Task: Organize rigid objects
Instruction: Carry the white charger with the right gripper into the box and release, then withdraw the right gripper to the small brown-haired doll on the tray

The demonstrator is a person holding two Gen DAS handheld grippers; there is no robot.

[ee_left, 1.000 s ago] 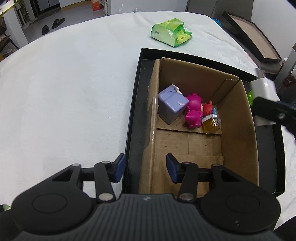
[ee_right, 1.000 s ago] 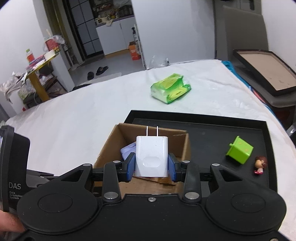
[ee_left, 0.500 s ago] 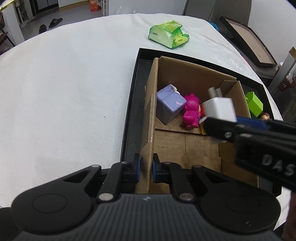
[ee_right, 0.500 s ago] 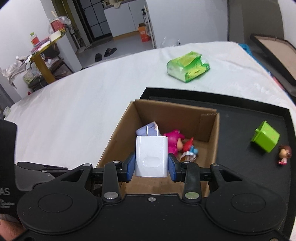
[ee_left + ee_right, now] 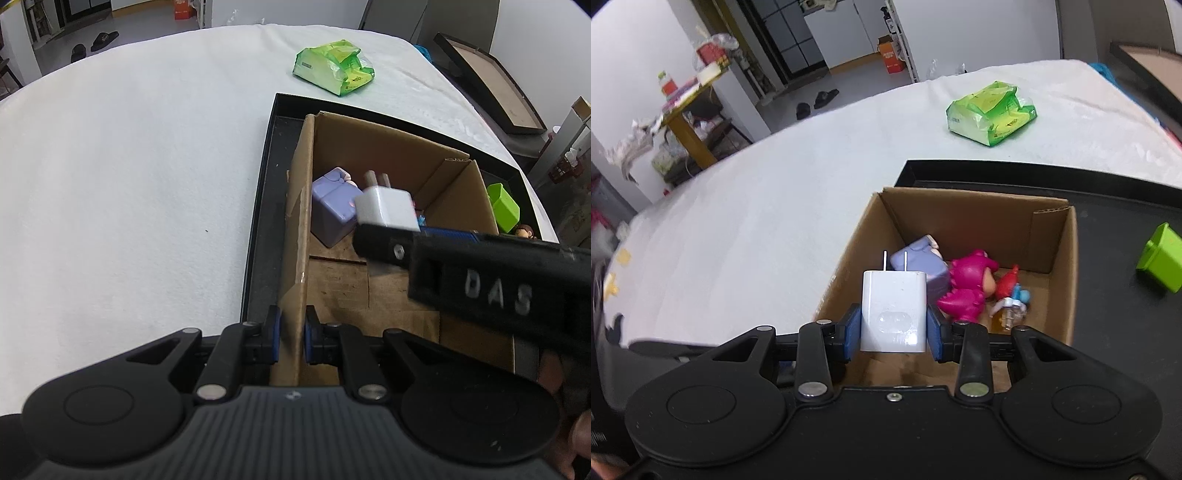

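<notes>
An open cardboard box [image 5: 384,147] [image 5: 1052,236] stands in a black tray [image 5: 258,236] [image 5: 1108,192]. My left gripper [image 5: 291,339] is shut on the box's near left wall. My right gripper [image 5: 894,332] is shut on a white plug charger [image 5: 894,310] [image 5: 386,212], prongs pointing away, held over the box's inside. In the box lie a lilac cube [image 5: 332,210] [image 5: 919,262], a magenta figure [image 5: 967,284], a red and blue toy [image 5: 1012,284] and a small amber bottle [image 5: 1004,317]. A green cube [image 5: 1161,262] [image 5: 502,206] and a small doll [image 5: 524,232] lie on the tray outside the box.
A green tissue pack [image 5: 332,66] [image 5: 991,110] lies on the white tablecloth [image 5: 129,166] beyond the tray. A framed board [image 5: 487,81] leans past the table's far right edge. Furniture and slippers are on the floor behind.
My left gripper closed onto the box's wall. My right gripper carried the charger down and to the left, from beside the box to over its inside.
</notes>
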